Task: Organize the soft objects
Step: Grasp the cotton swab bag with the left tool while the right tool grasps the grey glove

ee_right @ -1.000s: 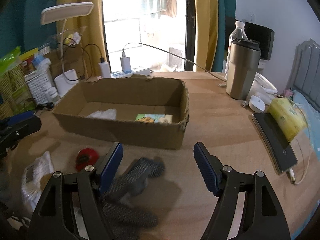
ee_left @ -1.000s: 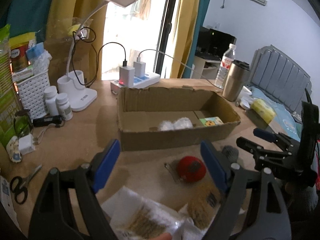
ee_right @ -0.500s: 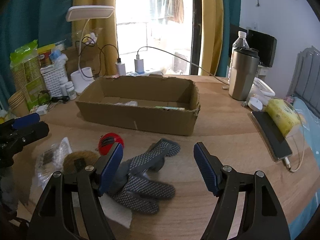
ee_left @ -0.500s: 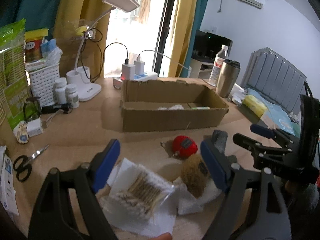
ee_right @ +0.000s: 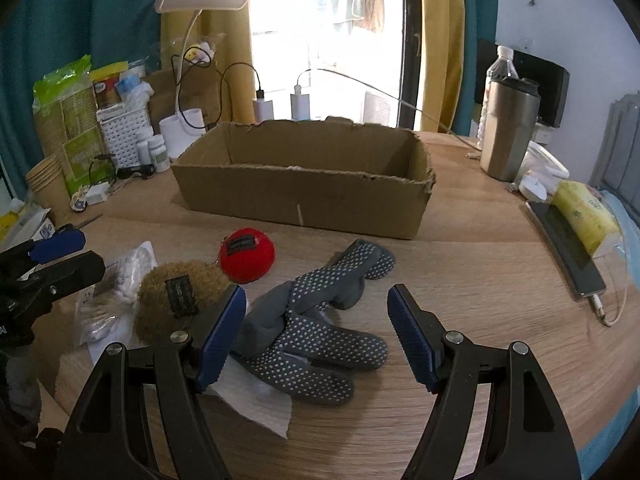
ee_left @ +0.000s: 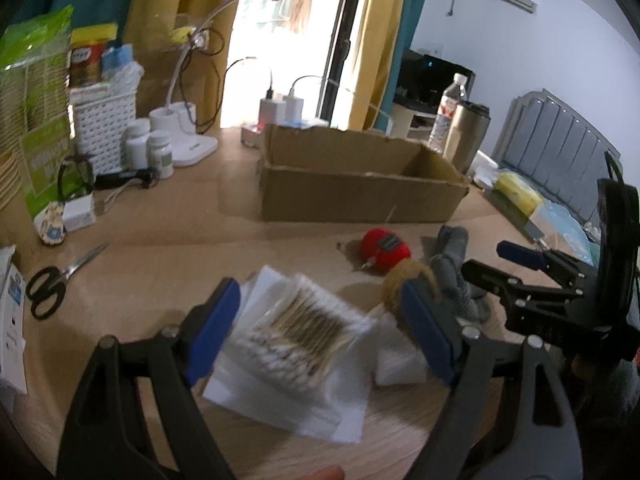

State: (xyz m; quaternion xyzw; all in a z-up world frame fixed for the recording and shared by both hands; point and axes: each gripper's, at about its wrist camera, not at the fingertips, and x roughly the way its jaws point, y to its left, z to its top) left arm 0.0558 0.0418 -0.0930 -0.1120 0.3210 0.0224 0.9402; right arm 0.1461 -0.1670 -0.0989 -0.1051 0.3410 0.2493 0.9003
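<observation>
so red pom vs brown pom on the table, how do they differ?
The red pom is smooth and bright; the brown pom is shaggy and dull. Red lies on bare wood nearer the cardboard box; brown lies partly on white paper, against the right gripper's left finger. Brown looks larger. Both round, each with a dark label.

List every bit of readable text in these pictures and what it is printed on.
None reads clearly.
Black tag on red ball: too small.
Black tag on brown pompom: blurred.
Green packet: print illegible.
Yellow tissue pack: faint, unreadable.
White pill bottles: labels blurred.
</observation>
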